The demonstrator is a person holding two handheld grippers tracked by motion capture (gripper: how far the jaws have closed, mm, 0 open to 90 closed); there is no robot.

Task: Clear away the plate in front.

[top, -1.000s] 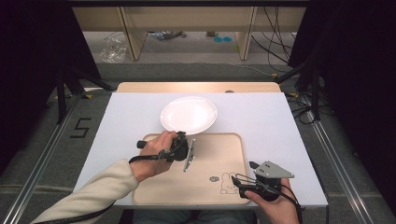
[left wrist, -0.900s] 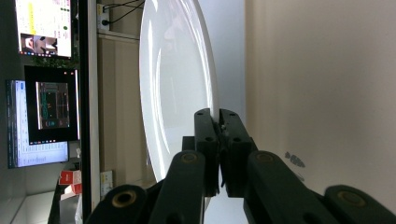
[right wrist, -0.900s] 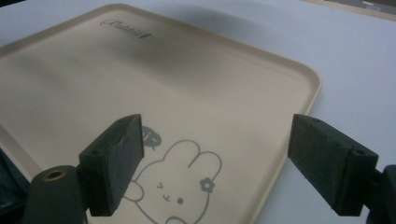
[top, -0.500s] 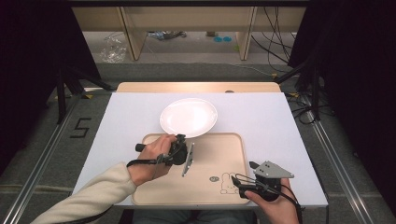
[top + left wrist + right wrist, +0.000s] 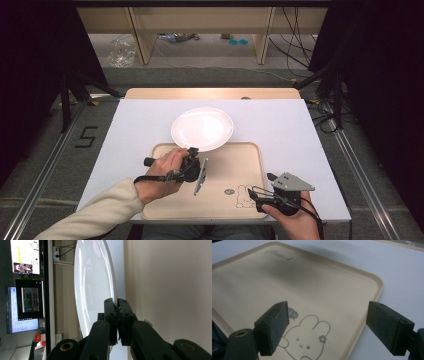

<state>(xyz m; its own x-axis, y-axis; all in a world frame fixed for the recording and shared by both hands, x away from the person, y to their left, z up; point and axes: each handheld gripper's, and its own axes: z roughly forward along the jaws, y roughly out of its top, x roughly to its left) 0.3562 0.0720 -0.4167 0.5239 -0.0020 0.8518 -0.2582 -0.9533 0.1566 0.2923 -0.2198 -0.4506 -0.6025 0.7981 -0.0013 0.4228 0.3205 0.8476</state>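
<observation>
In the high view, a white plate (image 5: 202,129) lies on the white table cover (image 5: 300,130), and its near edge goes over the far rim of a beige tray (image 5: 250,165). The left hand (image 5: 162,172) comes in from the near left and holds the left gripper (image 5: 191,152) at the near edge of the plate, above the far left part of the tray. The grey plate of this gripper stands on its edge, so the gripper is rolled on its side. The right gripper (image 5: 260,197) is at the near right corner of the tray, held by the right hand (image 5: 292,220), well apart from the plate. A small rabbit drawing (image 5: 243,196) is on the tray just left of it.

In the left gripper view, the left gripper (image 5: 117,305) is clenched on the rim of the plate (image 5: 92,287); the thin white edge goes between the two black jaws, which press on it from both sides. The tray (image 5: 170,290) is the beige surface at the right.

In the right gripper view, the right gripper (image 5: 327,325) is released: its jaws stand wide apart with nothing between them. Under them lies the tray (image 5: 274,277) with the rabbit drawing (image 5: 304,342), and the table cover (image 5: 402,272) is on the far right.
</observation>
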